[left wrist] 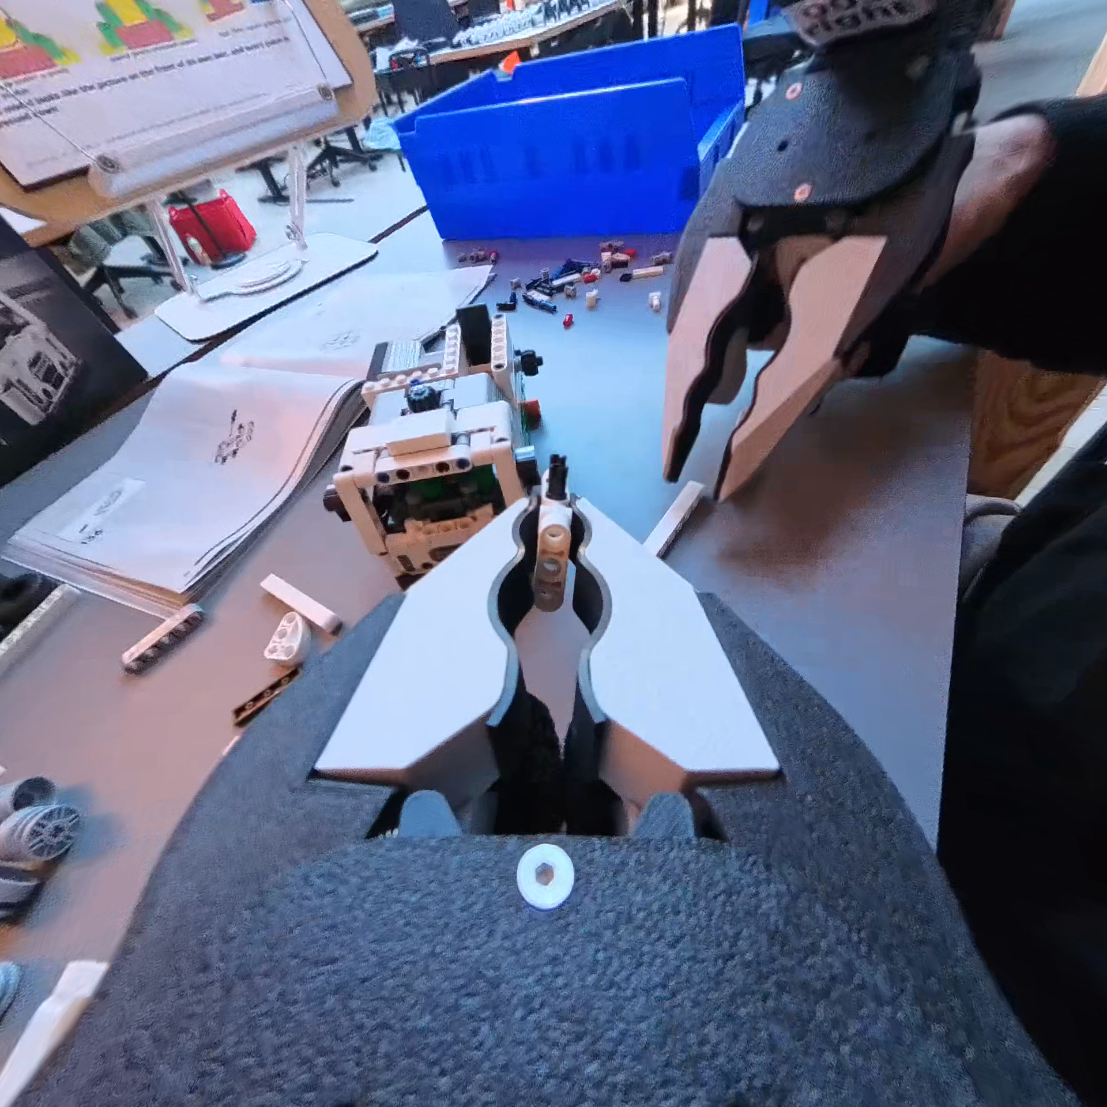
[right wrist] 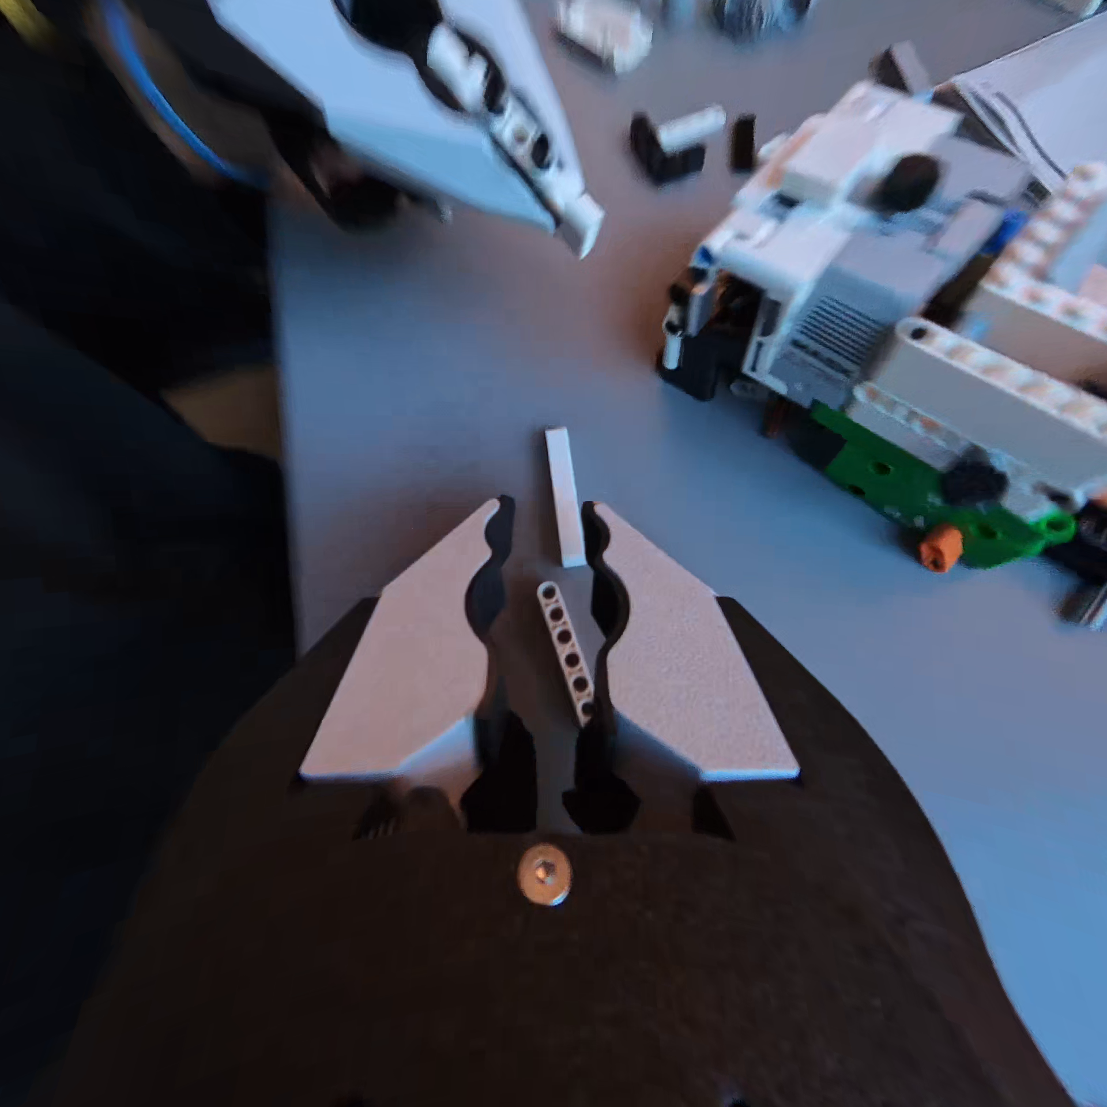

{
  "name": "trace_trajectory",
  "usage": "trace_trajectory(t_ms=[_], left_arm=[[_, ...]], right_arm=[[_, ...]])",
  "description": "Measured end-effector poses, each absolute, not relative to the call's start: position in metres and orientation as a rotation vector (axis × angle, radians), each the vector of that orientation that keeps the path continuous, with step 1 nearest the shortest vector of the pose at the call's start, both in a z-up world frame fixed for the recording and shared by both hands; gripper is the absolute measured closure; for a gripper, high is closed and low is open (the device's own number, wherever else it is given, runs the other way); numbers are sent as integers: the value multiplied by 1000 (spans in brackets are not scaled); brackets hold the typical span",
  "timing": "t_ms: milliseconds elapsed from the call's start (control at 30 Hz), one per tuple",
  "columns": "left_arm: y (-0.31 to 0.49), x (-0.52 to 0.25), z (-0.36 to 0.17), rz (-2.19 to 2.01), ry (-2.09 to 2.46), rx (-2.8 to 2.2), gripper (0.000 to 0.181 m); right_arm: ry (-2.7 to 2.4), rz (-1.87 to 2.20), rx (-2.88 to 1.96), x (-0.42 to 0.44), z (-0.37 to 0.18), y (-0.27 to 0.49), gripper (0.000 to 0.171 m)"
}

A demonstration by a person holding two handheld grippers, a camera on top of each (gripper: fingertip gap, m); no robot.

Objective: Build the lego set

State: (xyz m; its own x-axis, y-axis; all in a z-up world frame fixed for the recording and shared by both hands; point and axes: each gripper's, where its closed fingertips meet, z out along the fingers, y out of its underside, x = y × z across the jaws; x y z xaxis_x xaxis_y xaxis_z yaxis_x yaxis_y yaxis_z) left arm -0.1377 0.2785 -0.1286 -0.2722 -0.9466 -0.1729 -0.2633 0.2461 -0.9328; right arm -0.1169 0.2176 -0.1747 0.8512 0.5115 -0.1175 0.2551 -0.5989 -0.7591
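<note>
Scanning left to right across grey table (left wrist: pixel 808 599): open instruction booklet (left wrist: pixel 180 479) far left; three loose beams beside it, one grey holed (left wrist: pixel 163 638), one white smooth (left wrist: pixel 301 603), one black (left wrist: pixel 265 695), plus one white triangular piece (left wrist: pixel 287 638). Centre: part-built white truck model (left wrist: pixel 428 461), standing on table, light but liable to shed pieces; best held by stiff white frame, not by protruding pins. Left gripper (left wrist: pixel 552 509) clamped on small tan holed connector (left wrist: pixel 550 566) with black pin on top, held just right of model; hard, slick plastic, feather-light, apt to twist in pinch. Right: one flat white strip (right wrist: pixel 566 497) lying on table. Right gripper (right wrist: pixel 548 515) hanging above it, tongs apart, nothing held; one white holed beam (right wrist: pixel 566 650) visible between them on table. Far back: blue bin (left wrist: pixel 569 150), scatter of small parts (left wrist: pixel 575 281), too small to count.
</note>
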Motion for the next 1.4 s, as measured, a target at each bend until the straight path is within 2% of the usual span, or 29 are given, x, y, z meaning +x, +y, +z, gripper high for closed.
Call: trace_trajectory(t_ms=[233, 600, 900, 1067, 1400], left_arm=[[285, -140, -109, -1112, 1564, -1080, 176], [280, -143, -107, -1114, 1563, -1031, 176], [277, -140, -113, -1080, 1614, -1028, 176], [273, -139, -118, -1081, 1657, -1030, 176], [262, -138, -130, -1025, 1758, -995, 176]], right_arm=[[-726, 207, -2283, -116, -180, 224, 154], [-674, 468, -2275, -144, -179, 210, 157], [-462, 270, -2268, -82, -175, 172, 150], [-681, 219, -2301, -86, -184, 176, 150], [-1051, 198, -2427, -95, -194, 183, 165]])
